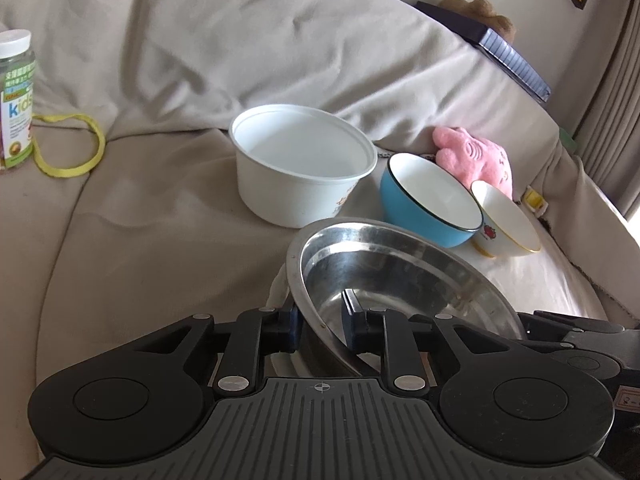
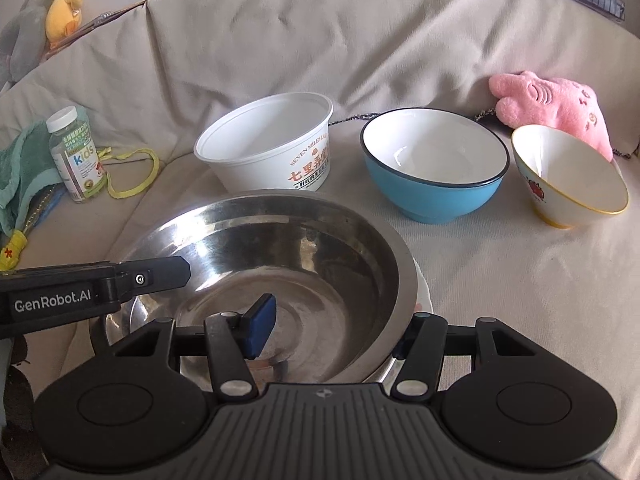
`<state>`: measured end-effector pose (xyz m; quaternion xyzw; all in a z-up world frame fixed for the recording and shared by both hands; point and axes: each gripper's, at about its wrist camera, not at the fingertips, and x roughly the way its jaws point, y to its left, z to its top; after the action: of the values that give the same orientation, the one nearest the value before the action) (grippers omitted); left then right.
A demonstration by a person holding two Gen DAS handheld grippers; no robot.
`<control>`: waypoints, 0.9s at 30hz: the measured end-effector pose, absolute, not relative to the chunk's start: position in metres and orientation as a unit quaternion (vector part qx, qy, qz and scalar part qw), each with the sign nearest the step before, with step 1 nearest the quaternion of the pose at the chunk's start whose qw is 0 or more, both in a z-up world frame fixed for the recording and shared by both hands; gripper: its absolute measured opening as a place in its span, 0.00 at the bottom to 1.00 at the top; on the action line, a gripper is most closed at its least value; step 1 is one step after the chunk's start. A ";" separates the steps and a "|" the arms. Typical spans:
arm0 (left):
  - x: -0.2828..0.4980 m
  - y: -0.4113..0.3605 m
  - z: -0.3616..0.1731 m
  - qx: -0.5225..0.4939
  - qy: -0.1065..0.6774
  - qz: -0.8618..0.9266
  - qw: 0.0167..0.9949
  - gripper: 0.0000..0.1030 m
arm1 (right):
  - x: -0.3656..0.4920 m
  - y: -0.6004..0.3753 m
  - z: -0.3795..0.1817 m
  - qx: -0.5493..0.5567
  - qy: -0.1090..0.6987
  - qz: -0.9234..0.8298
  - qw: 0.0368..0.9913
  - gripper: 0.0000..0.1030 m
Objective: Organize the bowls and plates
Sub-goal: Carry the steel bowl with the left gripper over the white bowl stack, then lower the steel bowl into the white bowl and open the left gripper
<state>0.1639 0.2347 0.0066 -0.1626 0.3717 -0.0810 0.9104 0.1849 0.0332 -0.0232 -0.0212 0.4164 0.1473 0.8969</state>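
Left wrist view: my left gripper (image 1: 322, 330) straddles the near rim of the steel basin (image 1: 400, 280), jaws narrow, pads look clamped on the wall. Basin sits tilted on the beige sofa cover (image 1: 140, 240), over a white plate edge (image 1: 280, 284) (mostly hidden). Behind it: white tub (image 1: 300, 172), blue bowl (image 1: 428, 204), small white bowl (image 1: 504, 220).

Right wrist view: my right gripper (image 2: 340, 332) straddles the basin's other rim, one pad inside, one outside; contact unclear, can't tell if it grips.
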 end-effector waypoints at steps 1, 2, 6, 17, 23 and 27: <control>0.164 0.235 0.007 -0.163 0.373 -0.081 0.910 0.22 | 0.185 0.032 -0.023 -0.020 0.418 0.149 0.896 0.54; 0.164 0.234 0.008 -0.161 0.373 -0.079 0.910 0.22 | 0.184 0.031 -0.022 -0.019 0.418 0.151 0.896 0.54; 0.159 0.229 0.012 -0.142 0.370 -0.075 0.915 0.22 | 0.179 0.029 -0.020 -0.017 0.417 0.156 0.895 0.54; 0.158 0.237 0.016 -0.155 0.379 -0.077 0.909 0.26 | 0.168 0.023 -0.007 0.014 0.438 0.168 0.883 0.57; 0.155 0.234 0.015 -0.135 0.375 -0.061 0.915 0.24 | 0.164 0.021 -0.006 0.012 0.434 0.170 0.885 0.58; 0.162 0.228 0.004 -0.108 0.383 -0.048 0.916 0.24 | 0.161 0.026 -0.006 -0.009 0.418 0.160 0.894 0.59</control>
<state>0.1617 0.2281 0.0042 -0.1080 0.3835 -0.0476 0.9160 0.1606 0.0259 -0.0058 -0.0092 0.4179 0.1605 0.8942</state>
